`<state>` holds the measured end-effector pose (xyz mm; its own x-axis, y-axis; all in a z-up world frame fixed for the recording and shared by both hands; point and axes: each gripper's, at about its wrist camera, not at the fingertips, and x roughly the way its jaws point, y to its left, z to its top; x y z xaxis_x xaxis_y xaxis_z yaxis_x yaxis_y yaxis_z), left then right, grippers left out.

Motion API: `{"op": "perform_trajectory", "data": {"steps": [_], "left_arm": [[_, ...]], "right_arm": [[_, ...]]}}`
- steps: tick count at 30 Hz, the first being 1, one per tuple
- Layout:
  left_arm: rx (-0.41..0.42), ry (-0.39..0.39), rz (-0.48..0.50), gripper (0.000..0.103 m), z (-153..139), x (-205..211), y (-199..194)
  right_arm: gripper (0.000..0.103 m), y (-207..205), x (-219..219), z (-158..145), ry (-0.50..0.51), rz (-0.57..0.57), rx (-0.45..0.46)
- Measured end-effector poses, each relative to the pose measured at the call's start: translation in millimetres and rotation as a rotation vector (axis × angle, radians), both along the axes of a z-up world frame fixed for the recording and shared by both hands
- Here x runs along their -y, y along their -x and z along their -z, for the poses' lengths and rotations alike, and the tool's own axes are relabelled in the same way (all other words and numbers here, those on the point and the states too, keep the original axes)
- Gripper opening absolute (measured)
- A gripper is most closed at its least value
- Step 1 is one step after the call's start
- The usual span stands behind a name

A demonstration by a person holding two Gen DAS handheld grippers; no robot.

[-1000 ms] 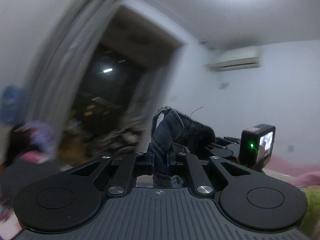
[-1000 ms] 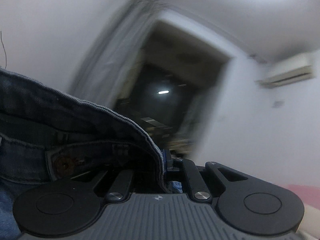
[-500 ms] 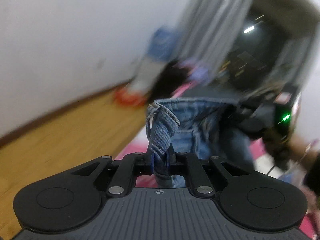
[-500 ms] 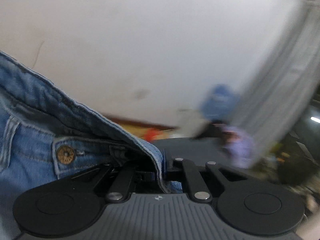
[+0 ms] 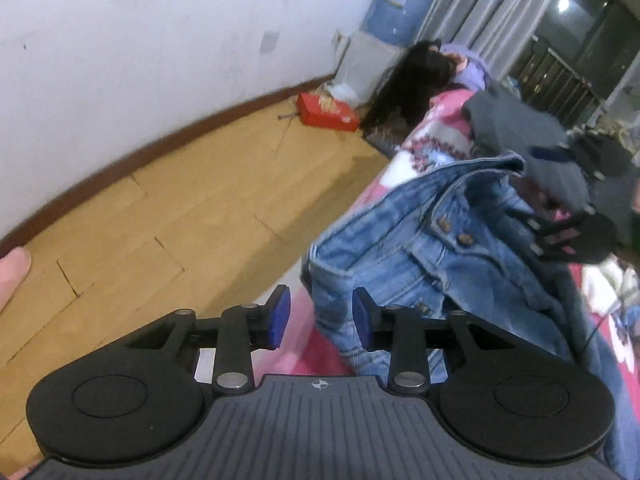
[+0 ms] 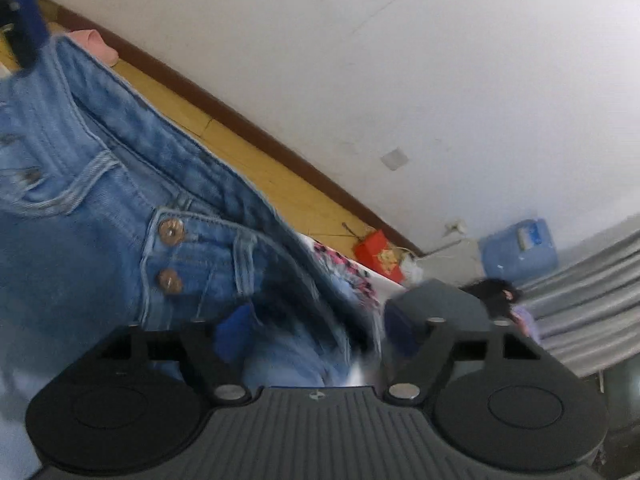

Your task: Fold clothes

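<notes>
1. Left gripper point(image 5: 318, 318): jaws just opened, apart, jeans point(image 5: 420, 248) released.
2. Right gripper point(image 6: 312, 336): jaws just opened wide, waistband loose between them.
3. Jeans lie on the pink bedspread point(image 5: 424, 148), at its floor-side edge.

Even, cool indoor light fills both wrist views, the white wall point(image 5: 140, 40) bright and flat, shadows soft, while the window point(image 5: 580, 20) at the left view's top right corner is dark with one small lamp glinting in it. The fisheye bends the skirting board point(image 5: 160, 140) into a curve and darkens the corners. The left view is fairly crisp with slight smear; the right is softer, and the jeans point(image 6: 120, 220) blur badly at the waistband between the gripper's fingers point(image 6: 232, 336).
</notes>
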<state>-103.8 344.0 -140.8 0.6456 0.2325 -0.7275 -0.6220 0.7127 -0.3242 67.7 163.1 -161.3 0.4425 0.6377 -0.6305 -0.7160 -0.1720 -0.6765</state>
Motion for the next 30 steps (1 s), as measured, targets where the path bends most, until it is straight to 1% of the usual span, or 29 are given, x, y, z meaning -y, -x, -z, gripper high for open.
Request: {"op": "perform_trajectory", "data": {"steps": [1, 3, 4, 7, 8, 10, 11, 13, 15, 17, 19, 20, 21, 23, 24, 26, 28, 30], "left_arm": [[0.014, -0.016, -0.002, 0.034, -2.7, 0.5, 4.1], [0.044, -0.047, 0.000, 0.035, 7.2, -0.3, 11.0], [0.061, -0.055, 0.008, 0.036, 3.0, 1.7, 9.1], [0.116, -0.076, 0.037, 0.037, -10.6, 8.5, 2.1], [0.145, -0.077, 0.064, 0.037, -17.5, 12.9, -5.1], [0.199, -0.066, 0.129, 0.041, -27.6, 24.5, -24.9], [0.219, -0.063, 0.158, 0.042, -31.2, 32.7, -37.1], [0.254, -0.047, 0.246, 0.047, -33.3, 56.9, -69.5], [0.260, -0.010, 0.350, 0.051, -28.4, 83.9, -105.3], [0.235, 0.044, 0.429, 0.051, -16.7, 110.8, -139.2], [0.183, 0.122, 0.493, 0.052, -1.1, 137.2, -169.6], [0.155, 0.158, 0.520, 0.052, 7.0, 150.2, -184.5], [0.138, 0.179, 0.538, 0.052, 13.3, 160.5, -195.6], [0.099, 0.175, 0.526, 0.052, 23.5, 177.4, -213.6], [0.083, 0.174, 0.514, 0.052, 27.8, 182.8, -220.9], [0.042, 0.213, 0.494, 0.052, 38.7, 189.7, -236.7], [0.005, 0.255, 0.475, 0.052, 48.2, 190.9, -246.6], [-0.021, 0.276, 0.465, 0.051, 54.1, 192.2, -246.2]], "right_arm": [[0.083, -4.2, 13.1, -7.7, -0.019, 0.029, -0.025], [0.083, -20.5, 41.0, -33.1, -0.075, 0.137, -0.133], [0.083, -29.4, 59.2, -47.1, -0.112, 0.203, -0.197], [0.083, -75.2, 111.5, -86.3, -0.258, 0.425, -0.382], [0.083, -81.5, 139.2, -97.8, -0.313, 0.497, -0.433], [0.081, -76.2, 205.1, -118.7, -0.416, 0.632, -0.516], [0.080, -64.7, 234.6, -125.3, -0.456, 0.686, -0.542], [0.079, -41.4, 286.6, -128.0, -0.522, 0.798, -0.601], [0.078, -14.6, 330.9, -117.4, -0.573, 0.923, -0.659], [0.078, 16.1, 376.8, -100.6, -0.650, 1.077, -0.756], [0.077, 41.0, 422.6, -81.2, -0.760, 1.254, -0.895], [0.077, 51.7, 445.3, -66.6, -0.824, 1.366, -0.972], [0.077, 62.4, 467.9, -52.0, -0.887, 1.478, -1.049], [0.078, 84.0, 508.8, -20.7, -0.985, 1.689, -1.200], [0.078, 92.0, 522.5, -7.5, -1.029, 1.762, -1.262], [0.077, 105.1, 544.7, 17.7, -1.137, 1.875, -1.380], [0.077, 109.0, 557.9, 37.7, -1.262, 1.973, -1.440], [0.077, 114.0, 574.2, 55.2, -1.413, 2.080, -1.495]]}}
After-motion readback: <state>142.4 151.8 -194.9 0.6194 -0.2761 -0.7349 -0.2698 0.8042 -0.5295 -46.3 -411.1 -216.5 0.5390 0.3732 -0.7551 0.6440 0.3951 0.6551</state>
